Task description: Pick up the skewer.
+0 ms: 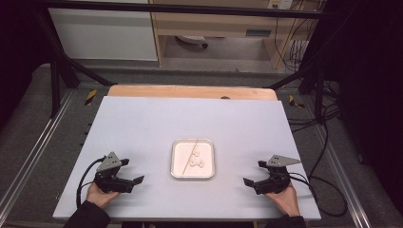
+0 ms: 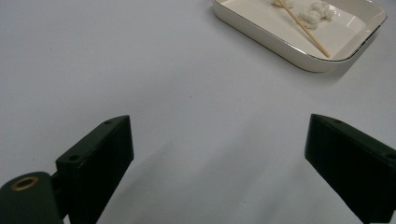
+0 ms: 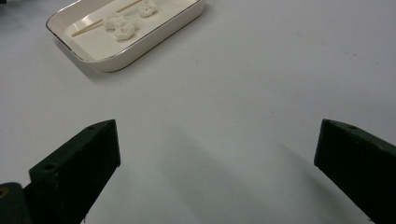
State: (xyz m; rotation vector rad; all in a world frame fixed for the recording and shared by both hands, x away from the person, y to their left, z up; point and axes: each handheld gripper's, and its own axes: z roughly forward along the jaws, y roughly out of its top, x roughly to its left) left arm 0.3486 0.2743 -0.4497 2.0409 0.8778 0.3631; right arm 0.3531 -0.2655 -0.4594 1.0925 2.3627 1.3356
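Left gripper (image 1: 124, 176): jaws stand wide apart with nothing between them, resting low over the table (image 1: 142, 133) near its front left corner, held by the person's left hand (image 1: 100, 194). Right gripper (image 1: 256, 176): likewise released and empty, near the front right corner, held by the right hand (image 1: 287, 198). Both point inward toward the middle of the table.

Between them, well apart from either, sits a shallow white rectangular tray (image 1: 177, 164) with a thin metallic rim. Inside lie a thin wooden skewer (image 1: 187, 154), placed diagonally, and three small white lumpy pieces (image 1: 196, 160), possibly soft food balls; one lies close against the skewer, two lie just beside it.

Progress, as judged: work has not visibly begun. Nothing is gripped, the skewer is bare and the pieces lie loose in the tray. Everything remains to be done, presumably picking up the skewer and the pieces.

Writing: no brand, label or legible text on the tray, the grippers or the table.
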